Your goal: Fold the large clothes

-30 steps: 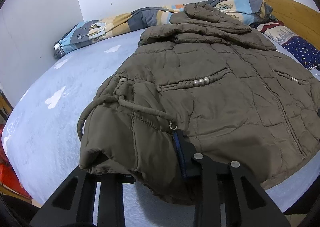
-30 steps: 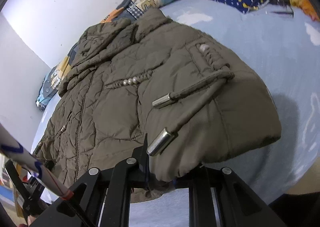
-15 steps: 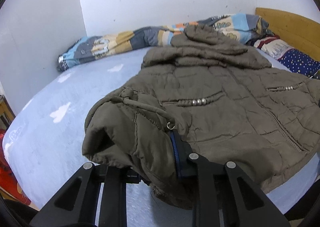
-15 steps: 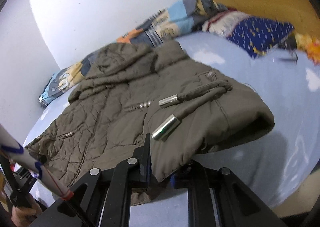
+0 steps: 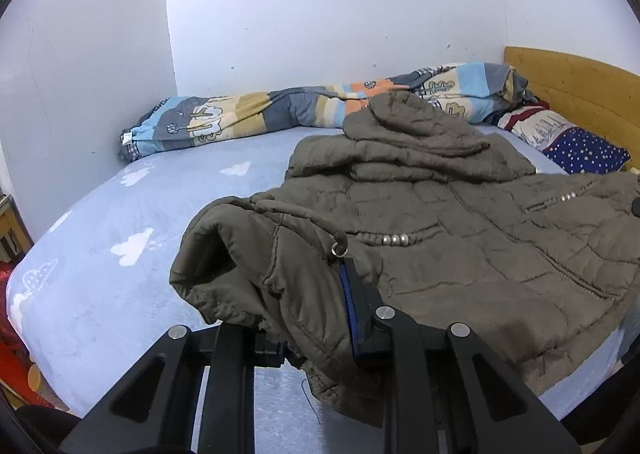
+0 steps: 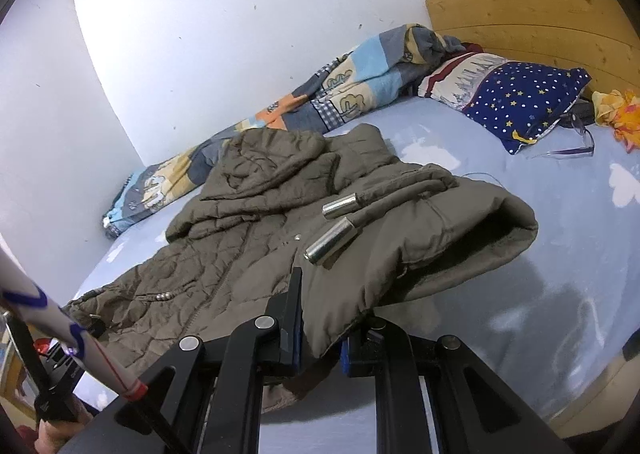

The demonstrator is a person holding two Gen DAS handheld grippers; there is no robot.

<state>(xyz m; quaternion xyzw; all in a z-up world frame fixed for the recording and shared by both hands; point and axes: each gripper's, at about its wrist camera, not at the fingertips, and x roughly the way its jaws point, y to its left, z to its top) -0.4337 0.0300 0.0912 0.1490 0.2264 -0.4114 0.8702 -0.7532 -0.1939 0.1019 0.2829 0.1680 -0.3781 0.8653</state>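
A large olive-brown quilted jacket (image 5: 460,226) lies face up on the light blue bed (image 5: 120,286), hood toward the wall. It also shows in the right wrist view (image 6: 248,254). My left gripper (image 5: 316,338) is shut on the jacket's hem corner and holds it lifted above the bed. My right gripper (image 6: 320,346) is shut on the opposite hem corner, also lifted, with two metal-tipped drawcords (image 6: 332,244) lying on the raised fold. The jacket's sleeves are folded in over its front.
A striped patterned quilt (image 5: 312,110) is rolled along the wall. A star-print pillow (image 6: 520,102) and glasses (image 6: 580,138) lie by the wooden headboard (image 6: 540,14). The other gripper's pole (image 6: 60,338) shows at lower left in the right wrist view.
Both grippers have risen with the hem corners, so the jacket's bottom edge now hangs off the bed and both views look more level across it.
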